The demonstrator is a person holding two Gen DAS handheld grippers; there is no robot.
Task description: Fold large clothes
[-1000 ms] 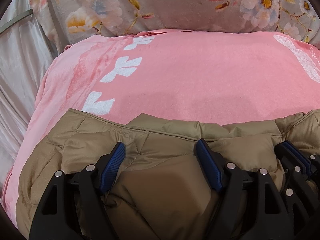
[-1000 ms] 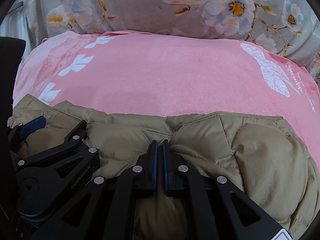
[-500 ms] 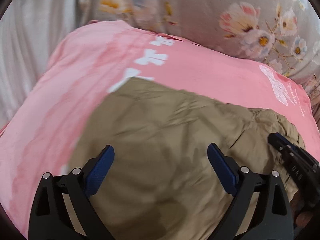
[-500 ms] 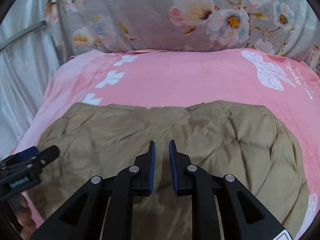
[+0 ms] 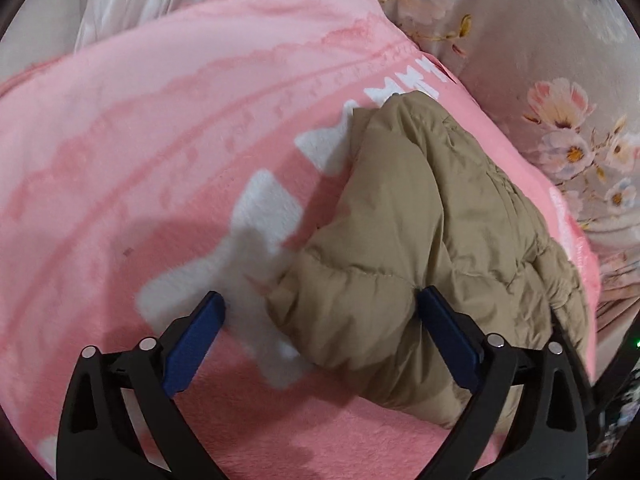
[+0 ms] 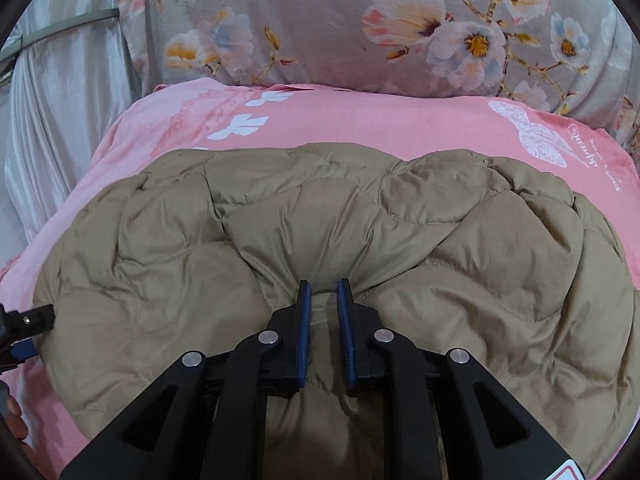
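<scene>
We see the padded jacket (image 6: 320, 232) lying folded on the blanket (image 6: 360, 120), which spreads out beyond it on the left, right and far sides. Behind the blanket rises the flowered cushion (image 6: 320, 20), with the curtain (image 6: 60, 120) to its left. Our left gripper (image 5: 320, 332) hangs above the jacket's left edge.

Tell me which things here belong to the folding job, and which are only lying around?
Belong to the job: tan padded jacket; left gripper; right gripper.
Only lying around: pink blanket; flowered cover; white curtain.
</scene>
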